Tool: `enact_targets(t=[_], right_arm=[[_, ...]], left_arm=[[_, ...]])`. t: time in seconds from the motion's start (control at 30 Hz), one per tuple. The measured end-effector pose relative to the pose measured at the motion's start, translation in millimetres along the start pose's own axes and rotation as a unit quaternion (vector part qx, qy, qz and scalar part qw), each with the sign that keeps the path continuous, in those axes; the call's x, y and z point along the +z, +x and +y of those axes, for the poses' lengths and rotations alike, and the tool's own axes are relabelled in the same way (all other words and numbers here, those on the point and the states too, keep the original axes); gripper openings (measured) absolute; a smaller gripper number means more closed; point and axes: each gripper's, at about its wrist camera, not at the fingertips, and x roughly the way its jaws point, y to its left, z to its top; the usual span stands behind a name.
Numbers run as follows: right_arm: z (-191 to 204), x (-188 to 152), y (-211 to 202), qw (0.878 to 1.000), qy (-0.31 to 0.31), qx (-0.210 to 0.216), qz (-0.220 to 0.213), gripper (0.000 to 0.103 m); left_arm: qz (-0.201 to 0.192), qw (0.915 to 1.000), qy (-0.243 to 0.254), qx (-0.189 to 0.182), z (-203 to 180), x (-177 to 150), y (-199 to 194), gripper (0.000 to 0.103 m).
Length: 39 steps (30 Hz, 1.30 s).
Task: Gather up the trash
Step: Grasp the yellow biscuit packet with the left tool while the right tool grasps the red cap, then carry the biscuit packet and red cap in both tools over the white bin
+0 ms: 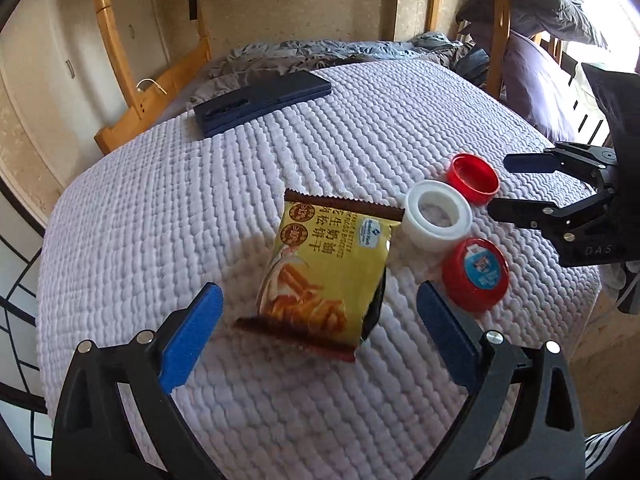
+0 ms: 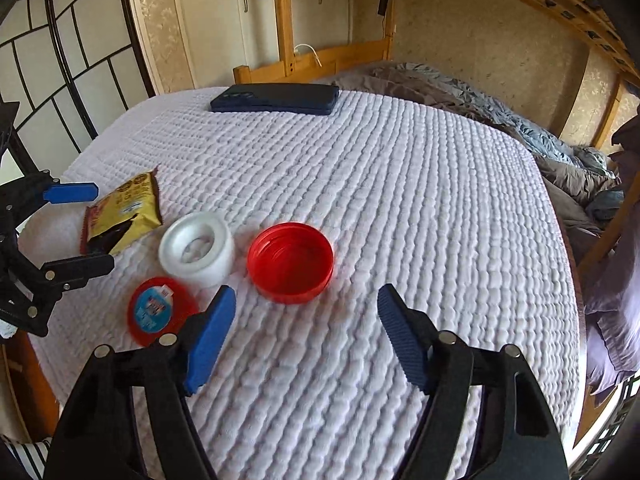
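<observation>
A yellow biscuit wrapper [image 1: 320, 276] lies on the white textured mat [image 1: 280, 152], straight ahead of my open left gripper [image 1: 320, 316], between its blue fingertips. Right of it sit a white plastic ring [image 1: 438, 216], an upturned red cap [image 1: 474, 178] and a red lid with a blue label [image 1: 476, 274]. My right gripper [image 2: 306, 320] is open and empty, just short of the upturned red cap [image 2: 290, 262]. The white ring [image 2: 197, 250], labelled lid [image 2: 160, 310] and wrapper [image 2: 120, 216] lie to its left. Each gripper shows in the other's view: the right one [image 1: 500, 184] and the left one [image 2: 100, 228].
A dark blue phone [image 1: 262, 102] lies at the mat's far edge, also in the right wrist view [image 2: 276, 98]. Rumpled grey bedding [image 2: 500, 108] and a wooden bunk frame [image 1: 160, 92] surround the mat. A paned screen [image 2: 72, 60] stands to the left.
</observation>
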Motion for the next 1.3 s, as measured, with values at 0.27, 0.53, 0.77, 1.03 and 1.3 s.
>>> enact_targets(t=[0.27,0.53,0.77,1.03,1.3], right_arm=[[2,14,19,1.000,-0.014,0.004,0.005,0.059],[-3,13,13,1.000,-0.010,0.006,0.001,0.047],[-3,6,-3,1.000,0.008,0.011,-0.004,0.047],[7,-7,-23,1.000,0.008,0.015,-0.004,0.047],[19,-29,-49,1.000,0.009,0.028,-0.005,0.047]], left_arm=[[0.005,0.9999,0.006,-0.007,2,10,16,0.083],[0.001,0.9999,0.005,-0.012,2,11,12,0.057],[0.000,0.9998,-0.014,-0.012,2,9,-2,0.057],[0.006,0.9996,-0.025,-0.008,-1,-1,-13,0.057],[0.010,0.9994,-0.032,-0.003,-9,-19,-27,0.057]])
